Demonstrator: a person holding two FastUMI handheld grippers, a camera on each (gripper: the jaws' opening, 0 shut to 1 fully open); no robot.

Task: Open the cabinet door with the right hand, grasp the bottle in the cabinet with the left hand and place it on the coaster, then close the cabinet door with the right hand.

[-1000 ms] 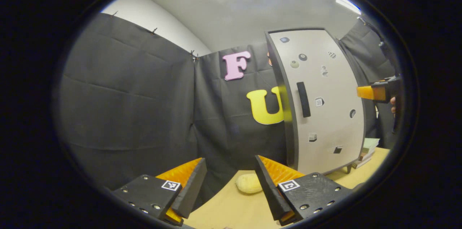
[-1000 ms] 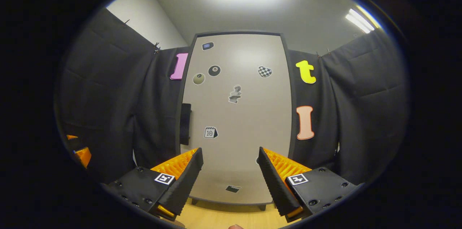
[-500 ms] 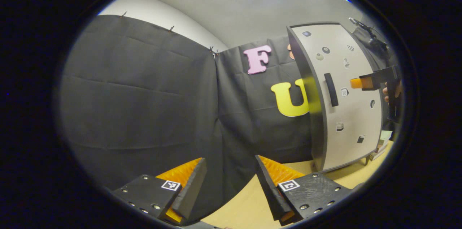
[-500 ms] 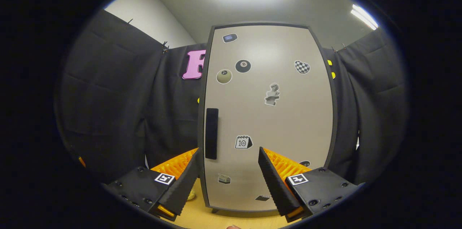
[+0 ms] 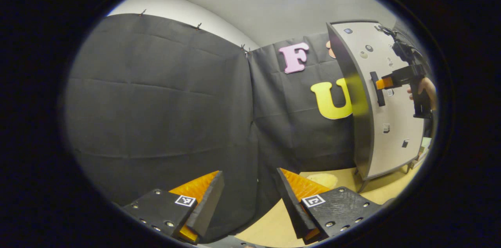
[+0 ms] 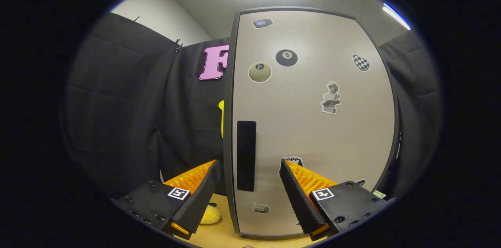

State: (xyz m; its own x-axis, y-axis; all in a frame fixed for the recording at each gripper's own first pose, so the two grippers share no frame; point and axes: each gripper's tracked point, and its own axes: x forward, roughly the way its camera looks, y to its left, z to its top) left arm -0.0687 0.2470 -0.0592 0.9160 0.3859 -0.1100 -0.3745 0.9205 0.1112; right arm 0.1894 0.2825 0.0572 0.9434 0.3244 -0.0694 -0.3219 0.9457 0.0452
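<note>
Currently: cabinet door (image 6: pixel 313 123) shut, nothing done yet. My right hand-held gripper (image 6: pixel 248 191) spread wide, empty, lined up on door handle (image 6: pixel 246 156), not gripping. My left hand-held gripper (image 5: pixel 248 195) wide, empty, over worktop (image 5: pixel 274 220). Bottle presumably inside cabinet, unseen. Remaining: open, fetch bottle, place on coaster, close.

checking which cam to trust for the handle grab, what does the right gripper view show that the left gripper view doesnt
Right gripper view alone: its own open tongs straddling the black door handle, plus the door stickers up close.

Left gripper view alone: the right tongs from the side, reaching that handle, with a hand behind, and the left tongs open and empty.

Both: the closed cabinet door, the wooden table.
</note>
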